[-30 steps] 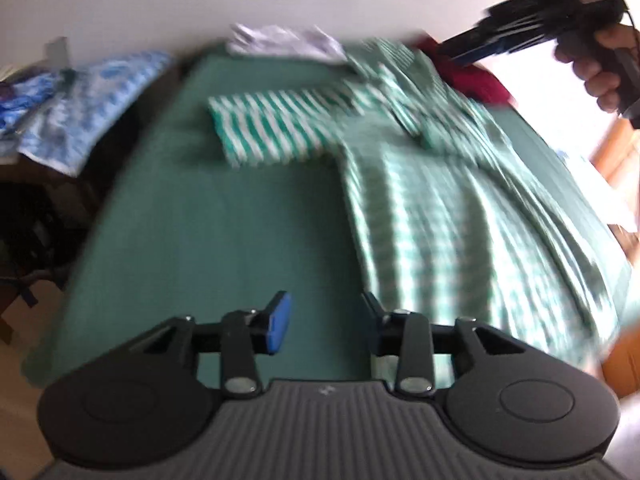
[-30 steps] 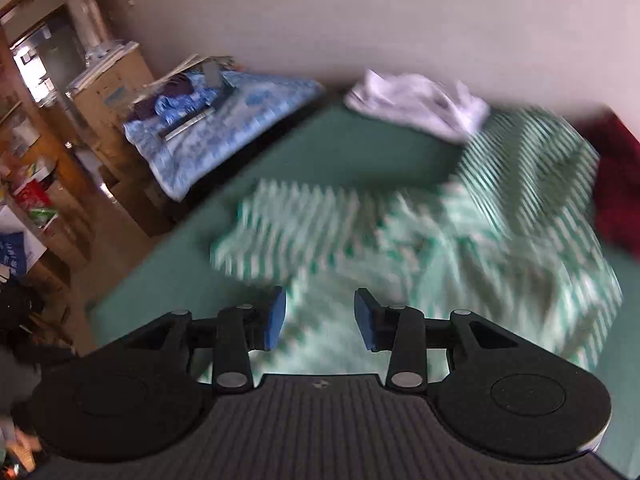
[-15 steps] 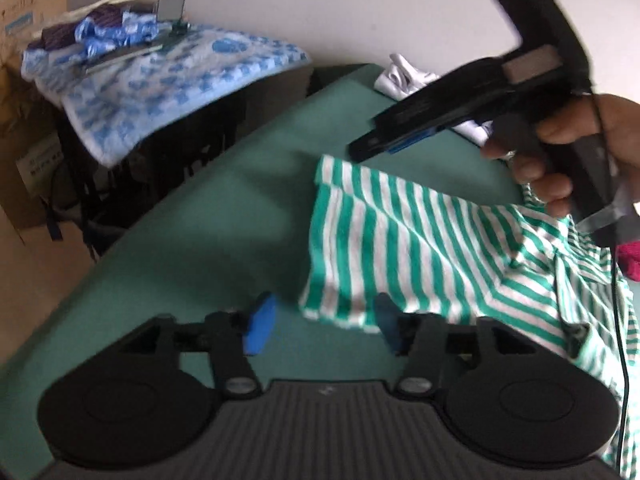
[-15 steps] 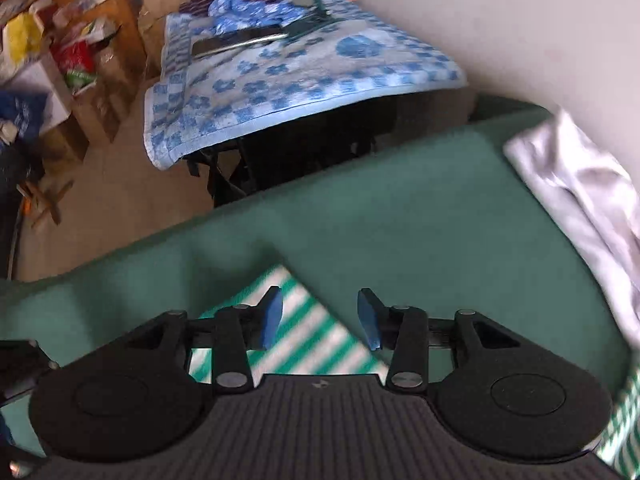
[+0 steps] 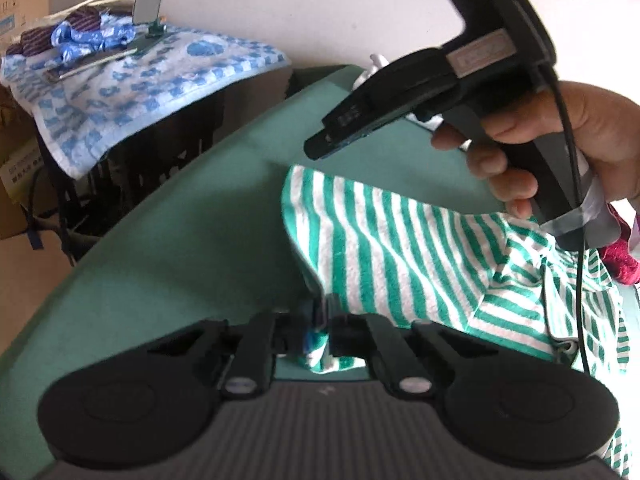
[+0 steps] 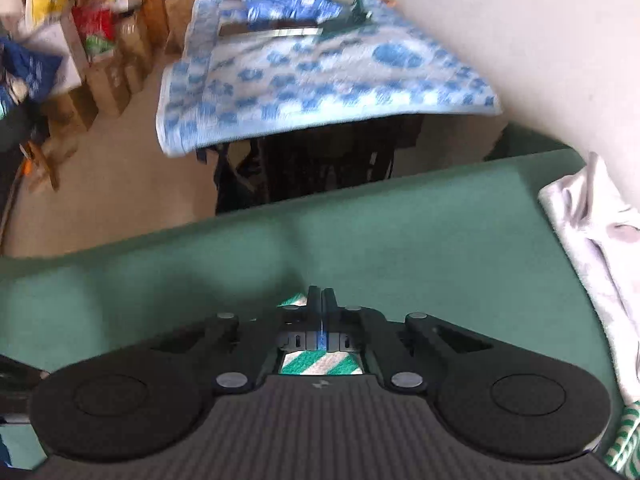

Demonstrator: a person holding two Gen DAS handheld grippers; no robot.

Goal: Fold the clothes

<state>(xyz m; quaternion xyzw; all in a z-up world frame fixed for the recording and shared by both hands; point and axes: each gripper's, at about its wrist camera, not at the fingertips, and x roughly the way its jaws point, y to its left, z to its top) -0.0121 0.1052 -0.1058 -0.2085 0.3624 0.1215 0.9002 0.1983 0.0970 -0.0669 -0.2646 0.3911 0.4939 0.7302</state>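
Note:
A green-and-white striped garment point(image 5: 400, 248) lies on the green table point(image 5: 180, 260), with one sleeve spread toward me. My left gripper point(image 5: 320, 312) is shut on the sleeve's near corner, and the cloth bunches between its pads. A person's hand point(image 5: 580, 132) holds my right gripper point(image 5: 316, 150) just over the sleeve's far corner. In the right wrist view that gripper point(image 6: 320, 298) is shut. Striped cloth point(image 6: 320, 364) shows under its fingers, and I see none between the pads.
A white garment point(image 6: 592, 232) lies at the table's far right edge, and a dark red one point(image 5: 620, 256) lies beyond the striped garment. A side table under a blue patterned cloth point(image 6: 320, 80) stands past the table's end. Boxes point(image 6: 100, 60) crowd the floor.
Both grippers swung to the sleeve end of the garment, then stopped. Their jaws stood open half a second ago and are shut now, the left on the sleeve's near corner.

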